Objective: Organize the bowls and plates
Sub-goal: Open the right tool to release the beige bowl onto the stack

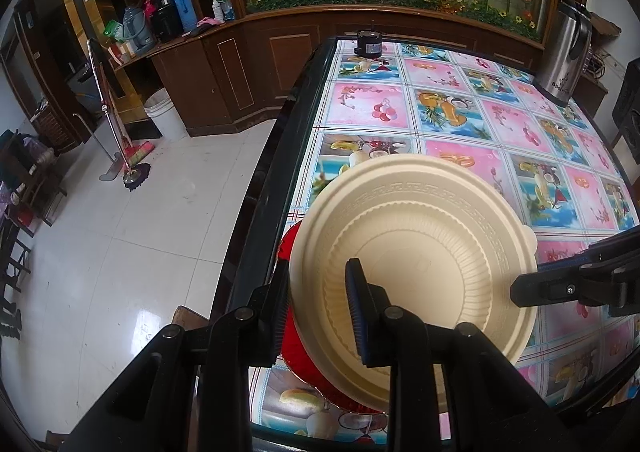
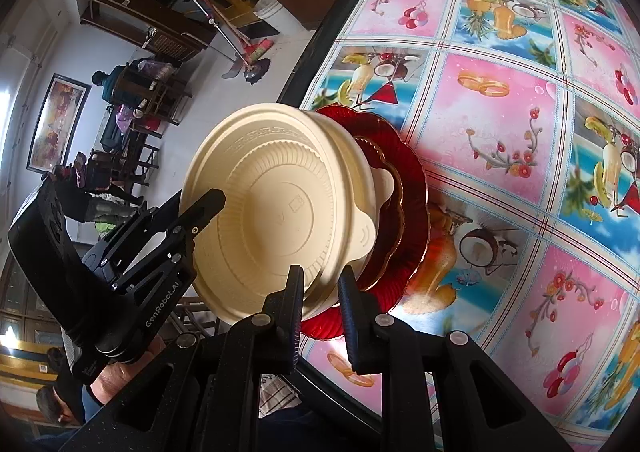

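A cream plastic bowl (image 1: 412, 252) sits on red glass plates (image 1: 296, 336) near the table's left edge; the bowl (image 2: 280, 207) and red plates (image 2: 400, 191) also show in the right wrist view. My left gripper (image 1: 316, 312) is shut on the bowl's near-left rim, one finger (image 1: 360, 312) inside, the other outside. My right gripper (image 2: 320, 304) is shut on the bowl's rim, fingers either side of its wall; it also shows at the bowl's right side in the left wrist view (image 1: 560, 288). The left gripper shows in the right wrist view (image 2: 204, 207).
The table (image 1: 460, 107) has a fruit-pattern cloth and a dark edge. A steel kettle (image 1: 564, 55) stands at the far right, a small black object (image 1: 368, 43) at the far edge. Tiled floor, a white bucket (image 1: 164, 111) and brooms lie left.
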`<state>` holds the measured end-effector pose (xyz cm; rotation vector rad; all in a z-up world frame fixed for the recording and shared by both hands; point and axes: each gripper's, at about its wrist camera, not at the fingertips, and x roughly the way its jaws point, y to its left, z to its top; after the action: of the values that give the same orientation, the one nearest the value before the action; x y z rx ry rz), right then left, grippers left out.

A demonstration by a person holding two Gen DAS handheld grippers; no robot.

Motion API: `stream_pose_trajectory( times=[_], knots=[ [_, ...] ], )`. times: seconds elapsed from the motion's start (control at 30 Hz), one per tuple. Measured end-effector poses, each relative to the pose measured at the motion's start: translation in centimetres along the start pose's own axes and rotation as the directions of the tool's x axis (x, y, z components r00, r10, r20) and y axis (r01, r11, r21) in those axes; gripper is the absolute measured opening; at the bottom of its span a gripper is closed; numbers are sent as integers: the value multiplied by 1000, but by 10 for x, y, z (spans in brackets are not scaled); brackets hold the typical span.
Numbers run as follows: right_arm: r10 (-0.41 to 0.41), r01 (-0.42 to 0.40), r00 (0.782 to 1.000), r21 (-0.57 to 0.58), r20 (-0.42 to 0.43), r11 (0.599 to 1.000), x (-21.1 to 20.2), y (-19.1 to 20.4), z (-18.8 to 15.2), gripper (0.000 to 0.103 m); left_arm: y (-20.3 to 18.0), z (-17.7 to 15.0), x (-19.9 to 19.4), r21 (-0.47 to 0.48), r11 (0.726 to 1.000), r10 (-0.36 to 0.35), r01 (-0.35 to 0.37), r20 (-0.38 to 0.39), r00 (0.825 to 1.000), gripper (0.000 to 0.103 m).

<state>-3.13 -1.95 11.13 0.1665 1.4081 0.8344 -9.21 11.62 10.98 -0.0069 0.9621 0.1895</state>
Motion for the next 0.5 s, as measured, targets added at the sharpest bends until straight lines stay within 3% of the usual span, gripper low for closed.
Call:
stream_pose_trajectory(
  times=[0.5],
  knots=[
    [24,-24,999,-4,35,1000,-14,0,-8,26,-2,2,-15,-9,1000,-8,8,21,1000,33]
  ],
)
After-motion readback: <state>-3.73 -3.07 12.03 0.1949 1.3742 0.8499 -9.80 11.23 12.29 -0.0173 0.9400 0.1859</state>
